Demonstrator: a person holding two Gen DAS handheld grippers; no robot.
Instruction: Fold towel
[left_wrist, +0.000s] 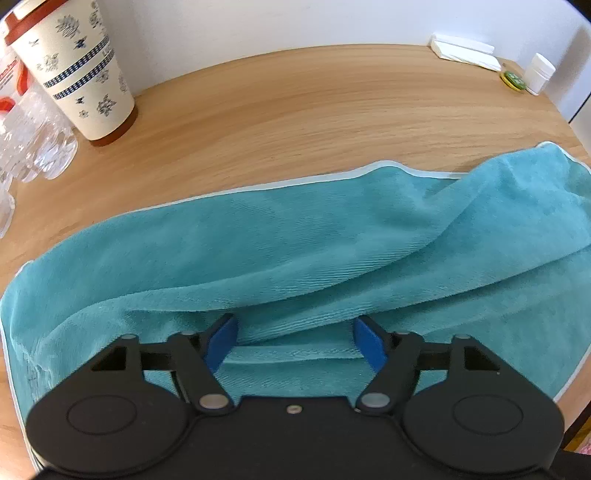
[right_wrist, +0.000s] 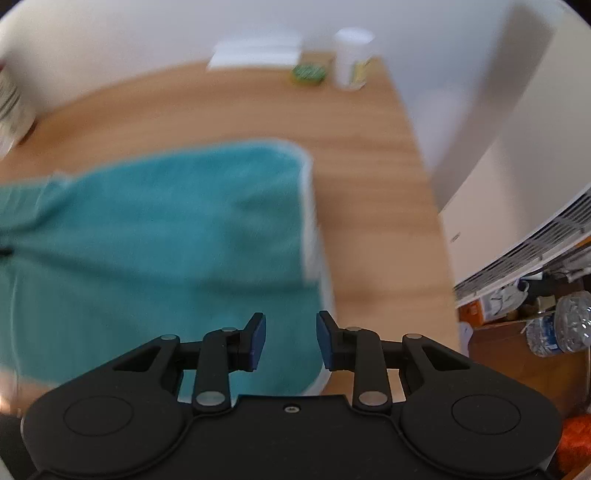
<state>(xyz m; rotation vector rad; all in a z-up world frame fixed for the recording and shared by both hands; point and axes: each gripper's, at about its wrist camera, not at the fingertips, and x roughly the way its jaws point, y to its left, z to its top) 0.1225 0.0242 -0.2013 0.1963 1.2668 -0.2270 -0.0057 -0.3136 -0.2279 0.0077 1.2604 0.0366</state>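
The teal towel (left_wrist: 295, 240) is lying rumpled across the wooden surface (left_wrist: 295, 110), with 1 long fold running along it just ahead of the left gripper (left_wrist: 294, 341), whose 2 blue pads are standing spread apart over the cloth, pinching nothing. The right gripper (right_wrist: 290, 341) is hovering with its jaws parted above the towel's white-trimmed right edge, though that view is blurred, so contact is uncertain.

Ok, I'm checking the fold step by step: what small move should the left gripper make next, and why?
Probably ease the left gripper forward and close on the raised fold of the teal plush towel. Its jaws stand open with that fold between the blue pads, nothing gripped. The right gripper is also open, over the towel's right edge.
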